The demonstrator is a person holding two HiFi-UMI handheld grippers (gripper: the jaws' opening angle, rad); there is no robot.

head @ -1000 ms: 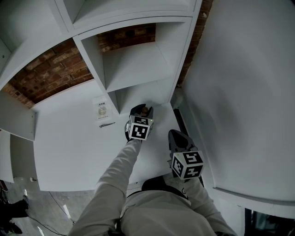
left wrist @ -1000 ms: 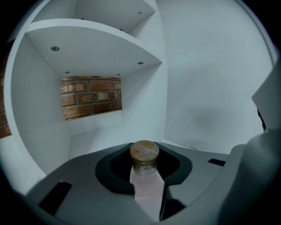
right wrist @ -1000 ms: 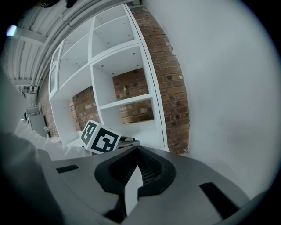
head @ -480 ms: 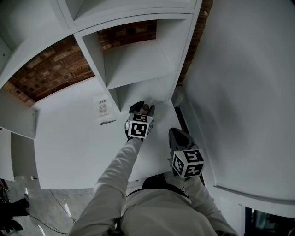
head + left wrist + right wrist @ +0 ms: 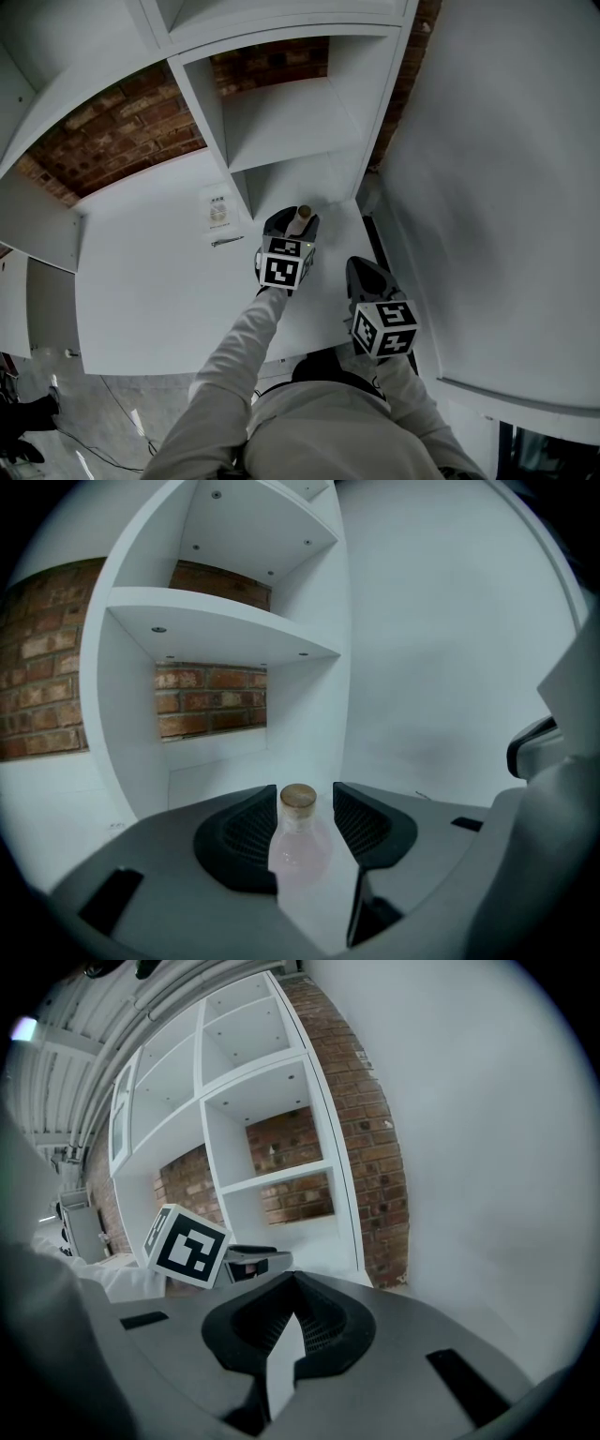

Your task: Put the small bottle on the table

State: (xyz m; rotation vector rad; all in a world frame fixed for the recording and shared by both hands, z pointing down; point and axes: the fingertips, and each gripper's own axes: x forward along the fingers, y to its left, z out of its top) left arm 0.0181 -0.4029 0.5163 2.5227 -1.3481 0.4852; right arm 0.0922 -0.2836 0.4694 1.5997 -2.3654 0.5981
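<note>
The small clear bottle (image 5: 298, 841) with a cork stopper (image 5: 300, 214) stands upright on the white table (image 5: 150, 281), just in front of the lowest shelf opening. My left gripper (image 5: 292, 223) is around it, one jaw on each side. Its jaws are opening, and a narrow gap shows between each pad and the glass in the left gripper view. My right gripper (image 5: 366, 277) hovers over the table's right edge, shut with nothing in it; in its own view (image 5: 293, 1309) the jaw tips meet.
A white shelf unit (image 5: 281, 122) rises right behind the bottle, with a brick wall (image 5: 112, 141) behind it. A small printed card (image 5: 217, 211) and a thin dark stick (image 5: 222, 242) lie on the table to the left. A white wall (image 5: 497, 187) closes the right side.
The left gripper's jaws have spread away from the bottle, which now stands free with its cork showing. The right gripper has barely moved.
</note>
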